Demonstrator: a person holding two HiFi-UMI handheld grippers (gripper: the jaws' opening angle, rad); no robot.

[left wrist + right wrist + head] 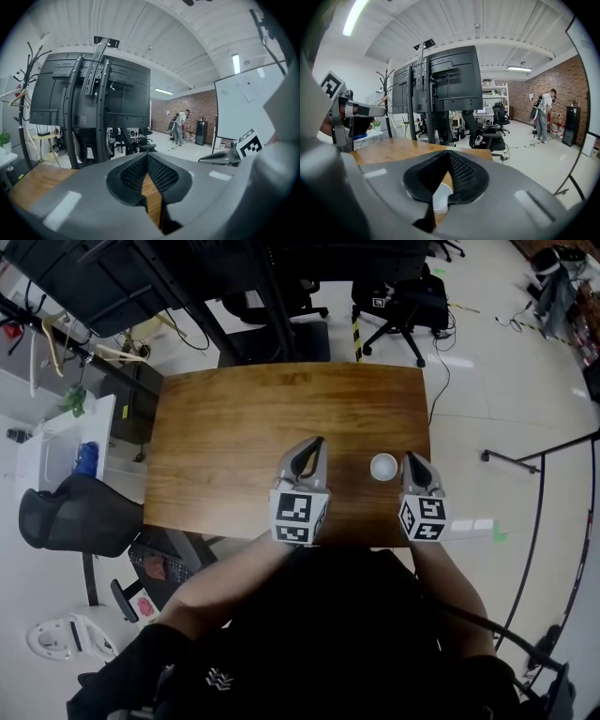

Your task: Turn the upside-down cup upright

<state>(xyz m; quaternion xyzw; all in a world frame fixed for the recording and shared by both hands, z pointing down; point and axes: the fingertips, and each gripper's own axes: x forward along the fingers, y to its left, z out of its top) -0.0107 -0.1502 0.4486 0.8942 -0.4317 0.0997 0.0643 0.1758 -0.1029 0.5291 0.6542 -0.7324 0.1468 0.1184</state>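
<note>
You are holding two grippers over one wooden table (234, 427), and one cup (382, 466) is standing on it. The cup is sitting near the table's front edge, between the grippers and just beside the right gripper (410, 457). It is small, white and round, showing a paler ring around a greyer middle from above; which way up it is standing cannot be told for sure. The left gripper (318, 442) is hovering farther to its left, fingers (164, 176) pressed together on nothing. The right fingers (461, 176) are also lying together, with the cup showing below their tips, ungripped. Beyond the table, a black office chair (403, 301) and black screens on a stand (450, 79) are standing.
</note>
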